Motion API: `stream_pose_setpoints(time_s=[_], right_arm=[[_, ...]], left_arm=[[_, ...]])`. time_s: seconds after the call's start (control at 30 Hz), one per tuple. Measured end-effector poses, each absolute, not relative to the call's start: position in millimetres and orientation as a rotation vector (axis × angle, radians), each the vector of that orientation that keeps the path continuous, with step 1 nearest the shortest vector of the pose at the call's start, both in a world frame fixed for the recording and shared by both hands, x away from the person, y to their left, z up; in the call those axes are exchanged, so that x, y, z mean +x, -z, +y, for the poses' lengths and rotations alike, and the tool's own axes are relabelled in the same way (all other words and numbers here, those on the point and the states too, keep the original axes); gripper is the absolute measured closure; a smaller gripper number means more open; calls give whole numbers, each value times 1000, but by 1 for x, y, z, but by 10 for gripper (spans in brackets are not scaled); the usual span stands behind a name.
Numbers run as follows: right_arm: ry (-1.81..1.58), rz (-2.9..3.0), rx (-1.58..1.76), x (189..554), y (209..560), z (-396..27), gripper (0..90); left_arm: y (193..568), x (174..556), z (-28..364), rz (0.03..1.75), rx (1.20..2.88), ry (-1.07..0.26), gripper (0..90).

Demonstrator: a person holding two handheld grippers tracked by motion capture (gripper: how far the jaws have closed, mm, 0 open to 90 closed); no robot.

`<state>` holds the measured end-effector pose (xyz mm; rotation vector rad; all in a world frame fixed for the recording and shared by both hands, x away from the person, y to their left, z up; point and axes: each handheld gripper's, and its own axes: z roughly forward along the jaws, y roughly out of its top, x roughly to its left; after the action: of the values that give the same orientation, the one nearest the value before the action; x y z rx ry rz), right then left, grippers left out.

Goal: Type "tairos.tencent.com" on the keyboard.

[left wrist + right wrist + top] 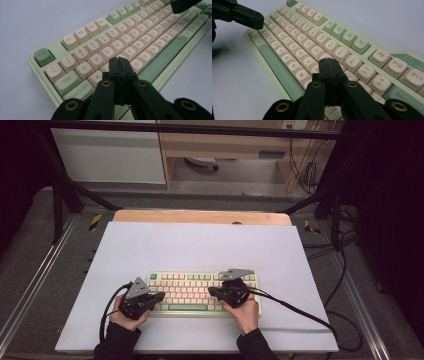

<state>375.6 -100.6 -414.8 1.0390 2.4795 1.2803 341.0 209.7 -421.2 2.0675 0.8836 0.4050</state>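
Typing w/ both grippers, looks like: mint-and-cream keyboard [200, 292] sits near the front of the white surface [200, 245]. Left gripper [119, 60] and right gripper [328, 60] hover over it, jaws clenched, nothing held. Imo press straight down, one key at a time.

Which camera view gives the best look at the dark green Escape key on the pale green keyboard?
The left gripper view: the dark green Escape key sits close and sharp at the corner of the pale green keyboard, label readable. The right gripper view catches only its far edge at the frame's top. In the high view it is a tiny green spot.
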Motion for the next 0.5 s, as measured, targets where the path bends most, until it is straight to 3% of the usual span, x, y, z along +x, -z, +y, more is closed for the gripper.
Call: stream_pose_setpoints(time_s=[0.5], right_arm=[[-1235, 2478, 1074, 392, 425, -86, 900]], left_arm=[[421, 342, 212, 886, 2065, -407, 898]])
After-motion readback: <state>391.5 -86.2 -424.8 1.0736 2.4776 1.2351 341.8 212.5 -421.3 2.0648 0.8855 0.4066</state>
